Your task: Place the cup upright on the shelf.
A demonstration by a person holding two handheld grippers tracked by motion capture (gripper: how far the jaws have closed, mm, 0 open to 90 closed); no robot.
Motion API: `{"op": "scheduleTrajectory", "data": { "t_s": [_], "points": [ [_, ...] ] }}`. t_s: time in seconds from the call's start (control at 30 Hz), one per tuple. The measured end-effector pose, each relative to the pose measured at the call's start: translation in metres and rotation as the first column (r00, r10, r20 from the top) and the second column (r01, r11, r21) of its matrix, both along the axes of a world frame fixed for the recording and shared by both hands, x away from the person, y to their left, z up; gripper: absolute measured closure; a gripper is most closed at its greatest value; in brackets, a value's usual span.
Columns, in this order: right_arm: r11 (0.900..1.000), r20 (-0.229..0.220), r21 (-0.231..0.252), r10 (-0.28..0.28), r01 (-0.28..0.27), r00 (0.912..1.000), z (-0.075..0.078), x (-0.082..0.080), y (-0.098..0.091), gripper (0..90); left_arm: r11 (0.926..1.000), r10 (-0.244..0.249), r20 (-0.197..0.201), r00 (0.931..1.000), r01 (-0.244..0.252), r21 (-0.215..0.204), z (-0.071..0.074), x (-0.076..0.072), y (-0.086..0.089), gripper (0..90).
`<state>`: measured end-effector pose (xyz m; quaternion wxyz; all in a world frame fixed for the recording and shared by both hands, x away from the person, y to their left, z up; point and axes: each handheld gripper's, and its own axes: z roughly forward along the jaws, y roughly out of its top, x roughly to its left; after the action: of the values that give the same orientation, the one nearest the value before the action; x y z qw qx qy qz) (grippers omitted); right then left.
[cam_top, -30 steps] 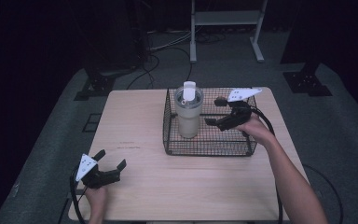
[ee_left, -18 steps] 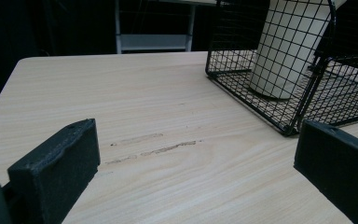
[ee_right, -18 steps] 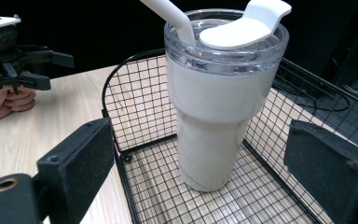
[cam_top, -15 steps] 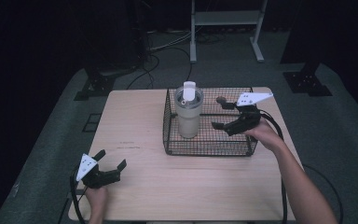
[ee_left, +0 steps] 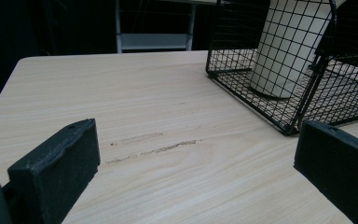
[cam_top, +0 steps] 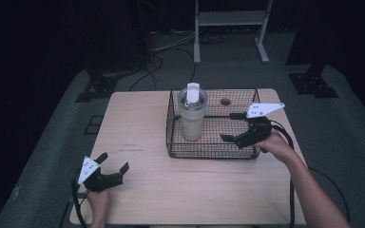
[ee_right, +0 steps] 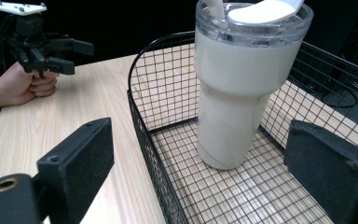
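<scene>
My right gripper (cam_top: 233, 127), jaws spread and empty, has drawn back right from the tumbler (cam_top: 192, 114), seemingly released in the basket (cam_top: 209, 151).

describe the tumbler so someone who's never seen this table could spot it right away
On the wooden table, look at the black wire basket near the far edge. The tumbler stands upright in its left part: a tall cream cup with a clear lid, the basket's sole content.

right gripper (cam_top: 231, 127) drawn back from tumbler (cam_top: 192, 114), lower, jaws apart
</scene>
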<state>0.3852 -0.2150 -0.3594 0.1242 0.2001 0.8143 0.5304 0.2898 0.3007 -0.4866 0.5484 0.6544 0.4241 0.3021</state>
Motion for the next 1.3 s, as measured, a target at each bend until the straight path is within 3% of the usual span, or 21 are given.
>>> {"op": "scheduleTrajectory", "data": {
  "t_s": [0.47,1.3],
  "points": [
    [0.9997,-0.028,0.025,0.002,-0.001,0.9996,-0.013,-0.026,-0.019,7.8,1.0,-0.001,0.0,1.0,0.001,0.007,0.0,0.0,0.0,0.0],
    [0.9978,-0.049,0.049,-0.041,0.044,0.9979,-0.041,-0.055,-0.046,7.8,0.9999,-0.002,-0.001,1.0,0.002,0.016,0.0,0.0,-0.001,0.0]
  ]
}}
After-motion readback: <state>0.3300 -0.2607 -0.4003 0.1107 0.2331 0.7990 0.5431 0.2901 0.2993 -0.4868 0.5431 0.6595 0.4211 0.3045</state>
